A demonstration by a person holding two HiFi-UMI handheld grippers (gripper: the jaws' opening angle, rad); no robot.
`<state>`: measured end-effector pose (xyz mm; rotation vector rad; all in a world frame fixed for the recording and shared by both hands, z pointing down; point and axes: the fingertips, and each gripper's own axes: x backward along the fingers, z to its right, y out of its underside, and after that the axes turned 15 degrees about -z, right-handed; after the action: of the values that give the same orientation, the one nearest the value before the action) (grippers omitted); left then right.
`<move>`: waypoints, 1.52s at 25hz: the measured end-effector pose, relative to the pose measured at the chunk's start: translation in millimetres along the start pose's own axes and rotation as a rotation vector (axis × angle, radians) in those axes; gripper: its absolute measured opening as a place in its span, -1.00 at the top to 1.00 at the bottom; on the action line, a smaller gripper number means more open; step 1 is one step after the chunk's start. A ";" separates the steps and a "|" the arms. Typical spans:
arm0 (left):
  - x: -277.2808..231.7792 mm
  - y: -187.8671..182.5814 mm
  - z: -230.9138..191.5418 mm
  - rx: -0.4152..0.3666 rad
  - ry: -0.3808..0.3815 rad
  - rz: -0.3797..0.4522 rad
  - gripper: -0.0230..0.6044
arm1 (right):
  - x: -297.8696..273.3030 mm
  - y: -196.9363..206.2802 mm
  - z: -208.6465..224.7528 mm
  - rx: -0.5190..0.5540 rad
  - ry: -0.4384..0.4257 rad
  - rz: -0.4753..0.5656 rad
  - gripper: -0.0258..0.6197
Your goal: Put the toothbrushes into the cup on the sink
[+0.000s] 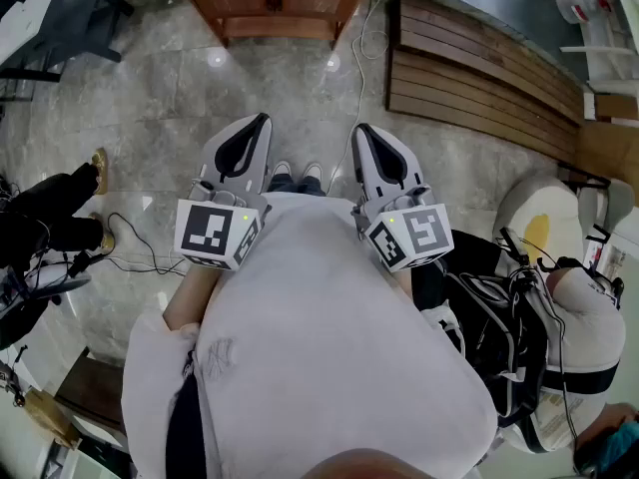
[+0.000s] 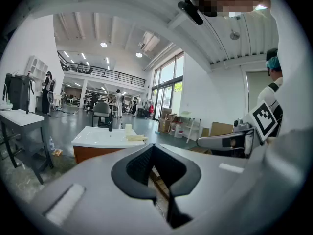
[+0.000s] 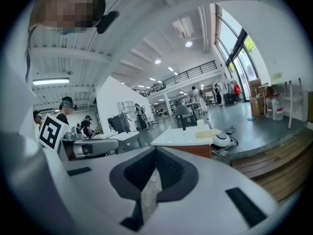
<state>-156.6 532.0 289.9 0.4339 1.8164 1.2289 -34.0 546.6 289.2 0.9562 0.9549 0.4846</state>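
1 cup (image 2: 128, 129) upright on sink (image 2: 98, 137), axis vertical.

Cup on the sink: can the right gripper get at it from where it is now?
Probably not. The right gripper, shut, is held at the waist of the person, and the cup stands on the sink well ahead across the floor. Nothing seems to block the way; the person must step closer.

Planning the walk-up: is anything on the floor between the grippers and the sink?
Nothing solid: bare floor lies between the left gripper, the right gripper and the sink. Only a thin cable trails along it on the right side.
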 end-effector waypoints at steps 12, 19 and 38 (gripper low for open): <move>30.4 8.7 -26.0 0.008 -0.004 0.014 0.94 | -4.5 -2.2 -40.4 0.027 0.020 0.021 0.89; 55.1 20.9 -39.6 -0.002 0.000 0.028 0.94 | -7.1 5.7 -69.1 0.064 0.052 0.037 0.89; -32.8 -23.4 -51.1 0.045 -0.023 0.013 0.94 | -51.3 -30.7 20.0 0.048 0.036 0.004 0.88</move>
<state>-175.7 469.8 291.3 0.4833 1.8274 1.1893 -45.0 484.5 291.5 0.9955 1.0007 0.4852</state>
